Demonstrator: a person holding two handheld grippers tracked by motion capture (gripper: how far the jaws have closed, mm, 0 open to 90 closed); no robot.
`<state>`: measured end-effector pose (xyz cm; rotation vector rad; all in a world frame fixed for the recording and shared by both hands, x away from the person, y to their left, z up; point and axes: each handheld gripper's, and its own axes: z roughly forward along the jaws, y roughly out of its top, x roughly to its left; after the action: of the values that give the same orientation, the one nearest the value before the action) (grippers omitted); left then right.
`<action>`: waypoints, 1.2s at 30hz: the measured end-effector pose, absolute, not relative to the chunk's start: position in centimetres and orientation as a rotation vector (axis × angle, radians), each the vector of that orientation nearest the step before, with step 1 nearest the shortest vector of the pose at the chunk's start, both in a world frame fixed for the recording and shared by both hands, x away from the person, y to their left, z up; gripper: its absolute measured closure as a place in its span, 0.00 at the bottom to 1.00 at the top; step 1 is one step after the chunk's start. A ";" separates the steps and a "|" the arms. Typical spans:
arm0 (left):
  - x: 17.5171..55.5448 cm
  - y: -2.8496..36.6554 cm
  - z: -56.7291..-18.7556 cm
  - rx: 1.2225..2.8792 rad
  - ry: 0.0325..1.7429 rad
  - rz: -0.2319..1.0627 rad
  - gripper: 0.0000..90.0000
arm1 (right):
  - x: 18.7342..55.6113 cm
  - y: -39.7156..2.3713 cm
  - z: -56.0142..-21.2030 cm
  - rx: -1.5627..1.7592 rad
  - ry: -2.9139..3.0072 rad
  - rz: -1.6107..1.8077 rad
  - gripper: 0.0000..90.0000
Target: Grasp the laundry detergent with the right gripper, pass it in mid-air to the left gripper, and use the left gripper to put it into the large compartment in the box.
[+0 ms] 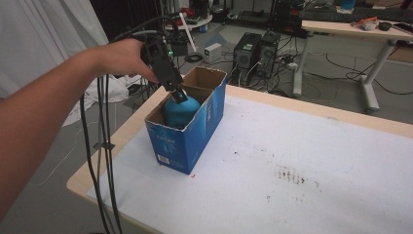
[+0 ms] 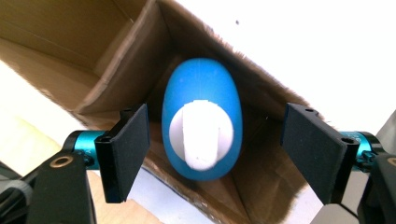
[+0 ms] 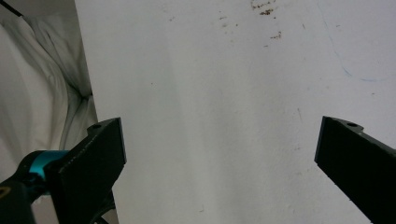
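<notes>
- I'm holding the left tool (image 1: pixel 179 93) just above the blue bottle (image 1: pixel 179 112), which is standing upright inside the near end of the blue cardboard box (image 1: pixel 187 139) at the left end of the worktop (image 1: pixel 302 161).
- I'm reading no words on the box: its near face is carrying pale printing and a small label patch low on the left, all too small to make out.
- In the left gripper view I'm looking straight down on the bottle (image 2: pixel 201 120), and its white cap (image 2: pixel 201 135) is showing, which the high view is hiding behind the tool.
- In that view the left tool (image 2: pixel 215 149) is standing partly open, its pads on either side of the bottle top and clear of it, gripping nothing.
- The high view is showing the box's open flaps and its empty far half.
- In the right gripper view the right tool (image 3: pixel 219 154) is spread wide, holding nothing, over the white cover of the worktop (image 3: pixel 210 93), where brown specks (image 3: pixel 266 21) are showing near the top edge.
</notes>
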<state>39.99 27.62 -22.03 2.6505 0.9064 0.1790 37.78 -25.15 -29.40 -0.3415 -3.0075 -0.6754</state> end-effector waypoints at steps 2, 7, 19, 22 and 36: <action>39.5 27.3 -21.0 2.642 0.877 0.205 0.27 | 37.7 -25.2 -29.3 -0.341 -3.008 -0.677 0.01; 38.5 25.8 -19.0 2.629 0.873 0.222 0.27 | 37.5 -25.2 -29.1 -0.347 -3.013 -0.684 0.01; 37.7 20.4 -17.3 2.635 0.623 0.214 0.27 | 37.1 -24.9 -28.4 -0.339 -3.023 -0.712 0.01; 37.7 19.0 -17.5 2.641 0.581 0.223 0.19 | 37.0 -24.9 -28.2 -0.337 -3.022 -0.729 0.01; 39.4 13.2 -20.6 2.748 0.490 0.284 0.02 | 36.8 -24.5 -27.7 -0.347 -3.032 -0.783 0.01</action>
<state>39.39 13.24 -20.56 2.7484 0.4901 0.2843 36.85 -24.47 -27.68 -0.3473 -3.0324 -0.7827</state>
